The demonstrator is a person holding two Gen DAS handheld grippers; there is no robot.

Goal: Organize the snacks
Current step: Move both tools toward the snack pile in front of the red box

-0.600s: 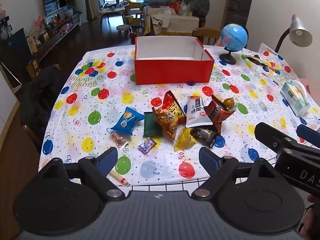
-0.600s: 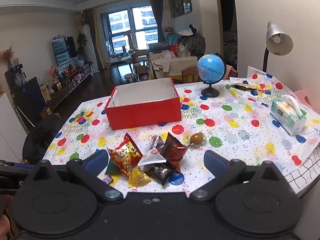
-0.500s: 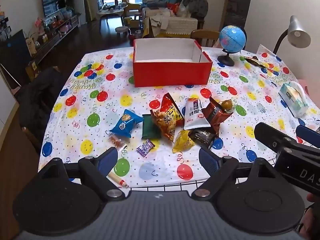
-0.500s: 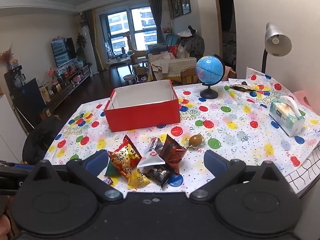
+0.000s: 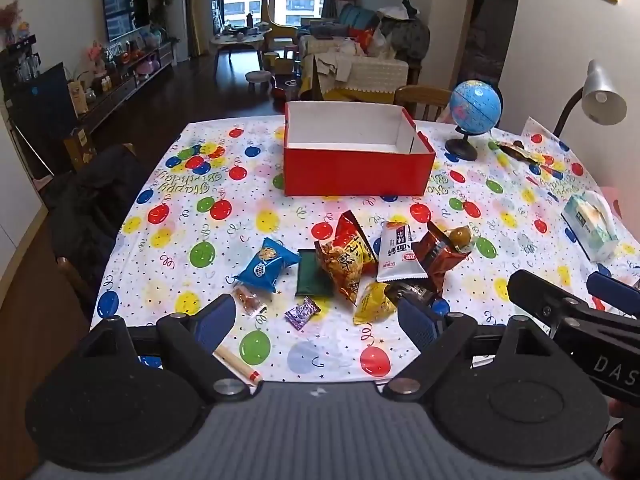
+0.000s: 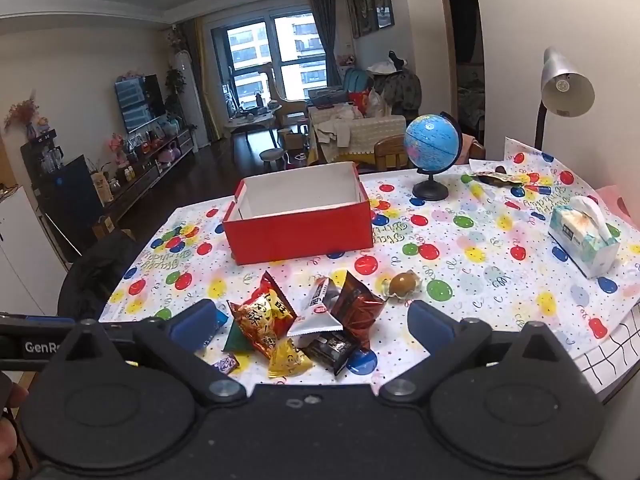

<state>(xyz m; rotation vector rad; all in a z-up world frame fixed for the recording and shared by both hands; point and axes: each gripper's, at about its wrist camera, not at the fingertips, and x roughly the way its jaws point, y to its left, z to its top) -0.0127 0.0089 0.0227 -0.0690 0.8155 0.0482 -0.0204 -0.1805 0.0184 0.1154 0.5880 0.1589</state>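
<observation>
An empty red box [image 5: 356, 160] with a white inside stands at the far middle of the balloon tablecloth [image 5: 192, 216]; it also shows in the right wrist view [image 6: 300, 224]. Several snack packets lie in a loose pile nearer me: a blue packet [image 5: 266, 266], a dark green one [image 5: 314, 276], an orange-red bag [image 5: 346, 256], a white packet [image 5: 398, 252], a brown bag [image 5: 440, 256], a yellow one [image 5: 374, 304], a purple sweet [image 5: 302, 312]. My left gripper [image 5: 316, 320] is open and empty above the table's near edge. My right gripper [image 6: 312, 320] is open and empty, short of the pile [image 6: 304, 320].
A blue globe [image 6: 432, 148] stands right of the box. A tissue pack [image 6: 582, 236] lies at the right edge, under a grey lamp [image 6: 564, 84]. A brown wrapped egg [image 6: 402, 284] lies right of the pile. A wooden stick [image 5: 236, 364] lies at the near edge.
Both views have lifted and tilted up a little, so the table sits lower in frame. The grippers stay open and nothing on the table has moved.
</observation>
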